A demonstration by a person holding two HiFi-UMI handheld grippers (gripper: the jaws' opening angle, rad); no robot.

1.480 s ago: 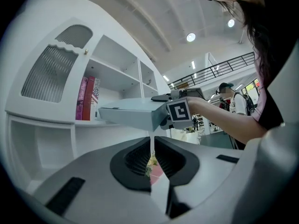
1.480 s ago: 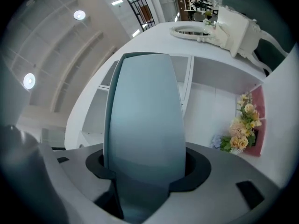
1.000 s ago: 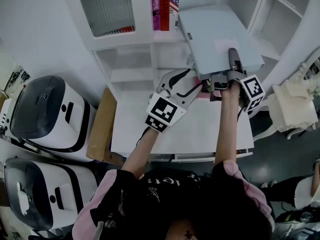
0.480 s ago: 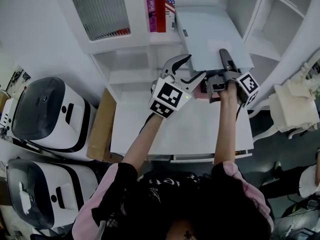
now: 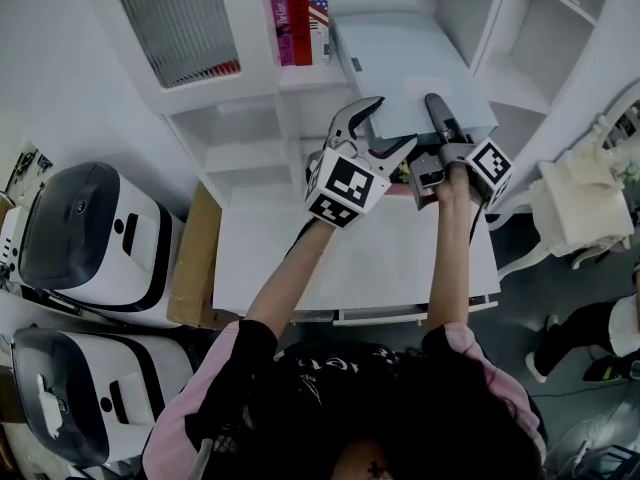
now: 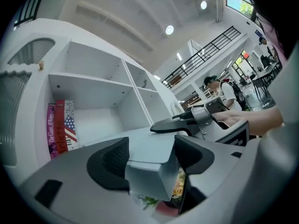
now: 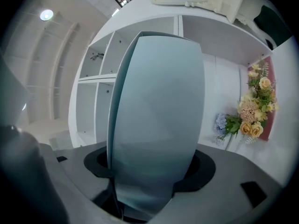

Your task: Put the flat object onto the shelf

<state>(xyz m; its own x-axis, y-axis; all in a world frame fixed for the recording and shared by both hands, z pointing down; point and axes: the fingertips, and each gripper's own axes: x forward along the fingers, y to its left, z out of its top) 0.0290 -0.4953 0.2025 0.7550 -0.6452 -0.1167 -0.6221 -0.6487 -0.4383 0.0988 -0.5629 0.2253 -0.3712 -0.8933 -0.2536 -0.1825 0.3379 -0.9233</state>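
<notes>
Left gripper is seen with its jaws spread wide, having just been opening. A near corner of the flat object stands between them in the left gripper view, unpressed. Right gripper is clamped on the object's near edge (the grey panel fills that gripper's view). The flat object is laid partway into the shelf compartment at top centre, its near end projecting. Books are stood just left of it, the divider close along its right edge, and open depth is left behind.
</notes>
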